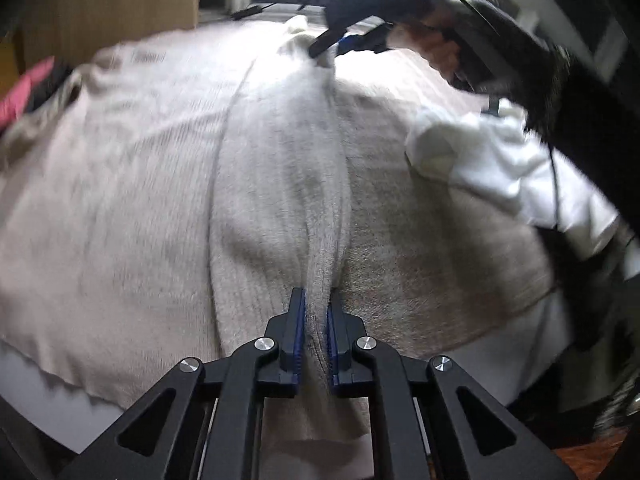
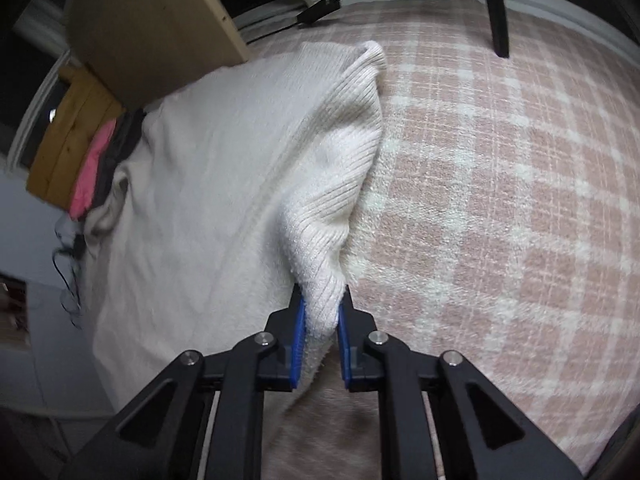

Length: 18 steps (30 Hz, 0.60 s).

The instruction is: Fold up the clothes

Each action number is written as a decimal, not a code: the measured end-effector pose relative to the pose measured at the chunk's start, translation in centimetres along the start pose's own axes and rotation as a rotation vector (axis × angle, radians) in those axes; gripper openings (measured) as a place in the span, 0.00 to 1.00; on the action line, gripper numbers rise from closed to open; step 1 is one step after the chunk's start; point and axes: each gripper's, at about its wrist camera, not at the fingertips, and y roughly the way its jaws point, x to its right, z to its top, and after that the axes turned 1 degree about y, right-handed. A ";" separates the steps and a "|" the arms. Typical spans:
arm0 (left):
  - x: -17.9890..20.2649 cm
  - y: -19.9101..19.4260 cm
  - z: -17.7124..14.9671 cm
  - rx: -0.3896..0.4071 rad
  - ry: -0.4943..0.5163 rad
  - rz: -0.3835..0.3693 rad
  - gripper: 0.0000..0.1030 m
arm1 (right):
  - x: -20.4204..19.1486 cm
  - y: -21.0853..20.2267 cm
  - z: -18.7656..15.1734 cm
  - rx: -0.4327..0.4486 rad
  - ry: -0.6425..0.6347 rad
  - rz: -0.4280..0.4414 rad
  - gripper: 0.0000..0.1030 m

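Left wrist view: the left gripper (image 1: 317,312) is clenching a raised ridge of a cream ribbed sweater (image 1: 276,168), the knit pinched between its blue pads (image 1: 299,336). The ridge is running away from the camera to the right gripper (image 1: 332,46), which is pinching the far end of the same fold; a hand (image 1: 436,46) is gripping that tool. The sweater is lying spread over a pink checked blanket (image 1: 432,208), with a white cloth (image 1: 492,160) resting just beside it on the right.

Right wrist view: the right gripper (image 2: 321,308) is grasping a bunched corner of the sweater (image 2: 224,168), which is lifting off the blanket (image 2: 500,200) into a peaked fold. A pink garment (image 2: 90,168) is lying at the sweater's far left edge, under a wooden board (image 2: 152,24).
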 end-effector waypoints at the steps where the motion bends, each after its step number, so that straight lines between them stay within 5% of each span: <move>1: -0.7 -0.5 0.1 0.010 -0.033 -0.037 0.08 | -0.3 -0.3 0.1 0.009 0.016 0.007 0.12; 5: -4.5 -2.3 -0.1 0.052 -0.174 -0.175 0.08 | -3.2 -1.5 0.7 0.047 0.022 0.013 0.12; 13: -12.6 -4.6 -3.1 0.085 -0.328 -0.250 0.08 | -14.3 1.5 3.6 0.053 -0.136 -0.100 0.12; 18: -16.0 -4.0 -3.5 0.031 -0.337 -0.222 0.13 | -18.4 7.6 4.1 -0.056 -0.248 -0.176 0.15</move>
